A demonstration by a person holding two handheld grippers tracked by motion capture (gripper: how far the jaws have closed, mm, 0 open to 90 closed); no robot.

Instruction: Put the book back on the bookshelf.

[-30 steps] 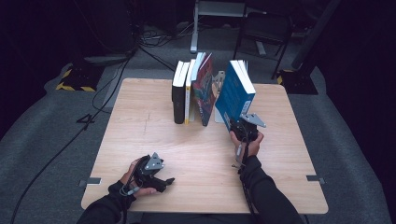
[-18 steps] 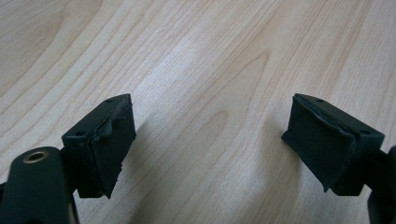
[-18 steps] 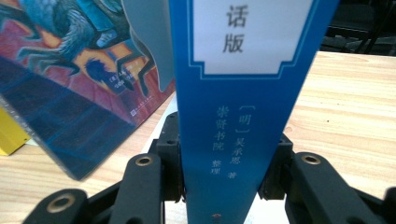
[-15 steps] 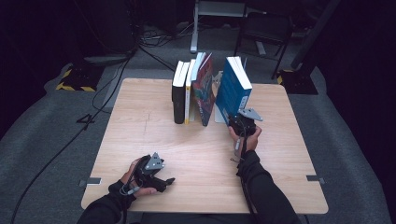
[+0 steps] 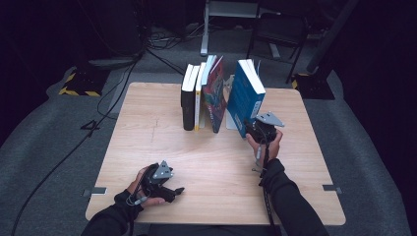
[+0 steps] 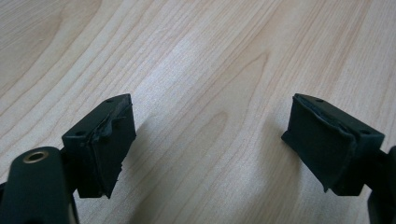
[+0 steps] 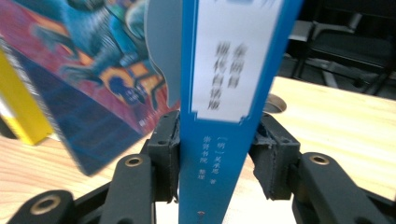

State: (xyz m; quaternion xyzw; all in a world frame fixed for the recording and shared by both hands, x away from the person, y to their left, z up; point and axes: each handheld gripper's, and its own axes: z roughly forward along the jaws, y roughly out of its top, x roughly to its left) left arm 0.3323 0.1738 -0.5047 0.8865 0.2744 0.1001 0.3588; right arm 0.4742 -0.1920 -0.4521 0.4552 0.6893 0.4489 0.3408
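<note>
Blue book (image 7: 219, 140) stands upright at the table's (image 5: 206, 162) one o'clock, its spine clamped in my right gripper (image 7: 217, 154); my left gripper (image 6: 210, 149) rests open at seven o'clock.

Even overhead light falls on the pale wooden tabletop (image 5: 196, 147), while the room around it lies nearly black. In the left gripper view, soft shadows trail beneath the spread black jaws. Beyond the right gripper's jaws, the tall blue hardback book (image 7: 229, 116) and its white spine label are smeared with blur.
</note>
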